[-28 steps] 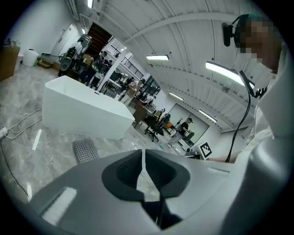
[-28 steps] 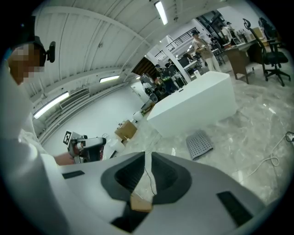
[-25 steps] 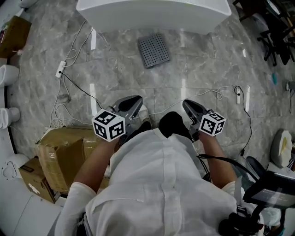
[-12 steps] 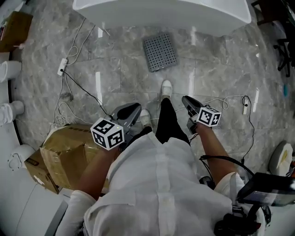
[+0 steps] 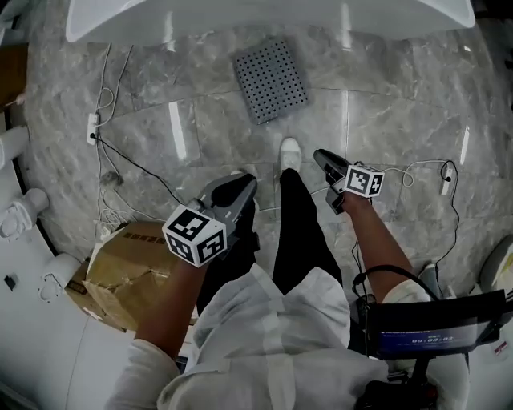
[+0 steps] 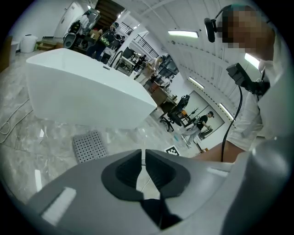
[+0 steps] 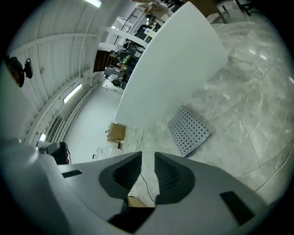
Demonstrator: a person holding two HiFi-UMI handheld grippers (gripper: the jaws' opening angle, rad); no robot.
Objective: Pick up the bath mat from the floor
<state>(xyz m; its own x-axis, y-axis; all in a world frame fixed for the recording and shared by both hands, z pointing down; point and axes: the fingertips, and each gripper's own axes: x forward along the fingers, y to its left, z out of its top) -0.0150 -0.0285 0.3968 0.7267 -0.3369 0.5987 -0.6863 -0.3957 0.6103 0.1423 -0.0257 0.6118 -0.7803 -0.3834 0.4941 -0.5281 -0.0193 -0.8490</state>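
Note:
The bath mat (image 5: 271, 80) is a grey square sheet full of small holes, lying flat on the marble floor just in front of the white bathtub (image 5: 264, 16). It also shows in the left gripper view as the mat (image 6: 88, 146) and in the right gripper view as the mat (image 7: 189, 130). Both grippers hang in the air well short of it, at about waist height. My left gripper (image 5: 243, 182) (image 6: 143, 153) has its jaws almost together and holds nothing. My right gripper (image 5: 321, 157) (image 7: 148, 158) shows a clear gap between its jaws, with nothing in it.
A torn cardboard box (image 5: 132, 268) stands at my left. Thin cables (image 5: 120, 152) and a power strip (image 5: 90, 124) lie on the floor at the left, another cable (image 5: 417, 168) at the right. The person's white shoe (image 5: 289, 150) is stepped toward the mat. A screen device (image 5: 425, 328) sits low right.
The person has stepped forward with one foot, and both grippers have come nearer the mat and the tub. The mat itself lies where it was.

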